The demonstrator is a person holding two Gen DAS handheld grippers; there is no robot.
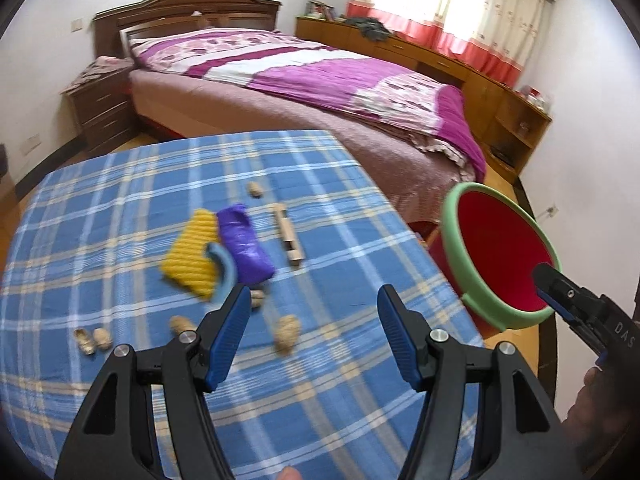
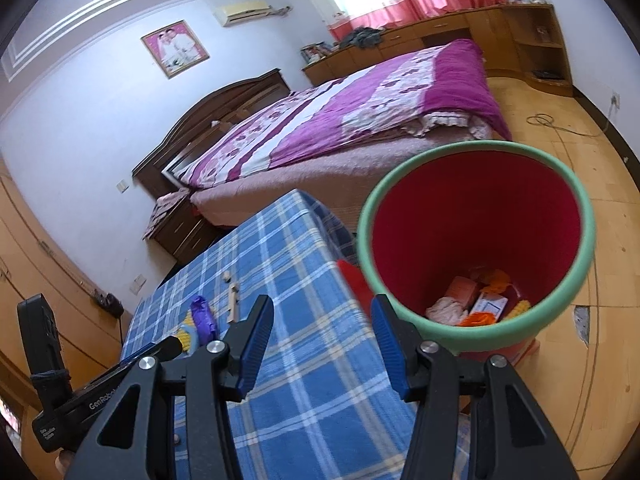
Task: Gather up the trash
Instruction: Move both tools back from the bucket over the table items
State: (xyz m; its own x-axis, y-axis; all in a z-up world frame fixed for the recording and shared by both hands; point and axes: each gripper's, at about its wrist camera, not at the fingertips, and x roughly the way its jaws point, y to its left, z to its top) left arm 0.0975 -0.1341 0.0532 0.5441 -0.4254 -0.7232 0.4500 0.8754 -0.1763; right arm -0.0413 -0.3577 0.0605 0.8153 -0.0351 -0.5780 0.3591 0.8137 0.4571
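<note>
On the blue plaid tablecloth [image 1: 120, 208] lie a yellow knitted piece [image 1: 190, 254], a purple wrapper [image 1: 245, 245], a light blue curved strip [image 1: 224, 272], a wooden stick [image 1: 287, 236] and several peanut shells [image 1: 286, 334]. My left gripper [image 1: 314, 316] is open and empty, low over the shells. A red bin with a green rim [image 1: 500, 256] stands past the table's right edge; in the right wrist view the bin [image 2: 476, 220] holds paper and orange scraps [image 2: 480, 304]. My right gripper [image 2: 322, 334] is open and empty beside the bin's rim, and it shows in the left wrist view [image 1: 560, 300].
A bed with a purple quilt [image 1: 320, 68] stands behind the table. A dark nightstand [image 1: 102, 108] is at the left, a wooden cabinet run [image 1: 460, 68] under the window. Wooden floor [image 2: 568, 168] with a cable lies right of the bin.
</note>
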